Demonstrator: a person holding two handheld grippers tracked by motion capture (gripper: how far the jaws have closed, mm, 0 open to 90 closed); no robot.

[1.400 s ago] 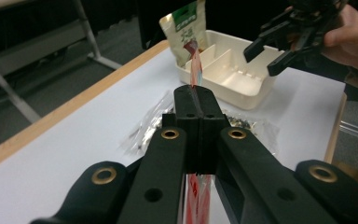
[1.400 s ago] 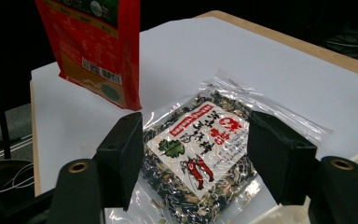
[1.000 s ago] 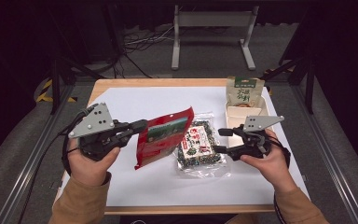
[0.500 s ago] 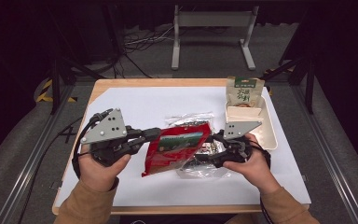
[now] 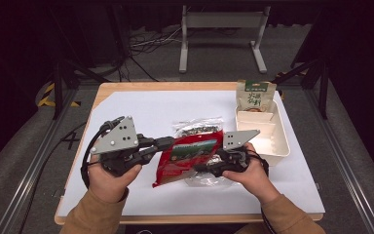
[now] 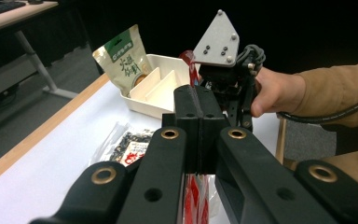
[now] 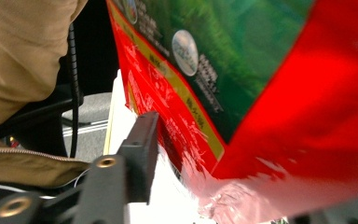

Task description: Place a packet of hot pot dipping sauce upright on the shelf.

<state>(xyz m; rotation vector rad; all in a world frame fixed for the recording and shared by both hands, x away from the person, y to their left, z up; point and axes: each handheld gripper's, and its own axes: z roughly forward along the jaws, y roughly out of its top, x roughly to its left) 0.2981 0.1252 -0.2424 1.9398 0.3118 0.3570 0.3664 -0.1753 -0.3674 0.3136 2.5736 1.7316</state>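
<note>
A red snack packet with a green panel (image 5: pixel 191 152) is held off the white mat, tilted. My left gripper (image 5: pixel 169 143) is shut on its left edge; in the left gripper view the black jaws (image 6: pixel 199 100) press together with red film (image 6: pixel 193 196) showing below them. My right gripper (image 5: pixel 202 169) is at the packet's lower right corner. In the right gripper view the packet (image 7: pixel 270 93) hangs across the gap beside one finger (image 7: pixel 140 149), and the jaws stand apart. A clear packet of dark snacks (image 5: pixel 198 128) lies under and behind the red one.
A white divided tray (image 5: pixel 278 146) sits at the right of the mat, with a beige and green pouch (image 5: pixel 255 95) standing at its far end. The wooden table edge (image 5: pixel 126 87) borders the white mat. Both cables trail toward the person.
The left gripper carried the red packet right and up off the mat. The right gripper came in from the right to the packet's lower corner.
</note>
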